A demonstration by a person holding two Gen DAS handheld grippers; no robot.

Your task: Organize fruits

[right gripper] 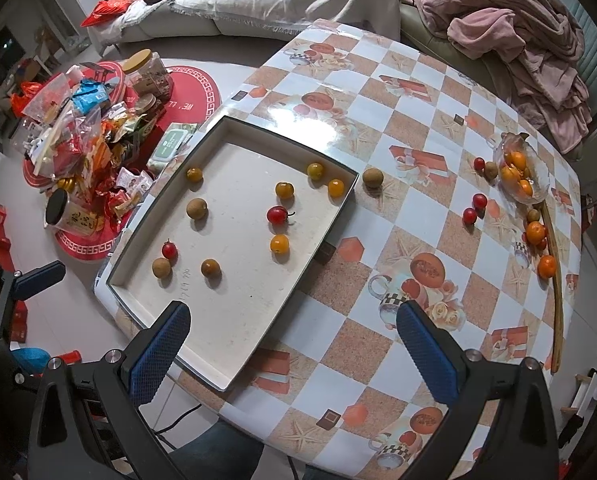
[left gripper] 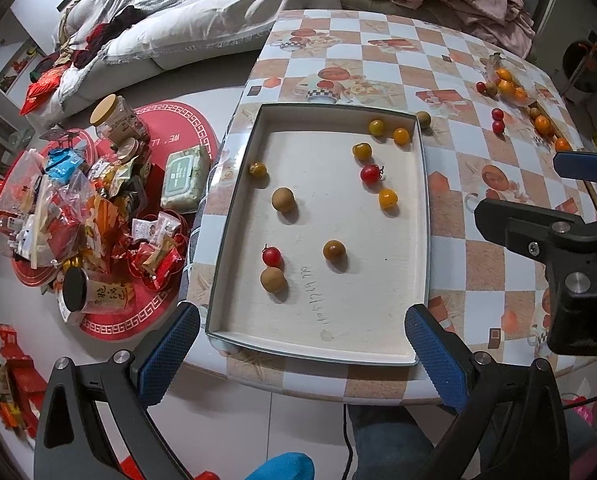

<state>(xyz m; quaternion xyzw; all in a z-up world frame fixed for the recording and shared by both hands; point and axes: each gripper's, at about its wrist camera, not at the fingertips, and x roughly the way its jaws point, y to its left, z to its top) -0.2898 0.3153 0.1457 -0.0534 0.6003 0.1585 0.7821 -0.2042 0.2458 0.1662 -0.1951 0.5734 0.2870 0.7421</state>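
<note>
A white tray (left gripper: 423, 216) (right gripper: 338, 208) lies on the checkered table (right gripper: 418, 208). It holds several small fruits: red cherry tomatoes (left gripper: 369, 173) (right gripper: 277, 214), yellow and orange ones (left gripper: 387, 198) (right gripper: 279, 243), and brown longans (left gripper: 283, 199) (right gripper: 196, 208). More fruit lies loose at the table's far right: a longan (right gripper: 373, 178) beside the tray, two red tomatoes (right gripper: 474, 208), and oranges in a clear bag (right gripper: 518, 176). My left gripper (left gripper: 302, 356) is open and empty over the tray's near edge. My right gripper (right gripper: 294, 356) is open and empty over the tray's near right corner.
A low red round table (left gripper: 110, 208) piled with snack packets, jars and a wipes pack (left gripper: 186, 178) stands left of the table. A sofa (right gripper: 258, 4) and pink clothes (right gripper: 510, 32) lie behind. A wooden stick (right gripper: 556, 280) lies at the table's right edge.
</note>
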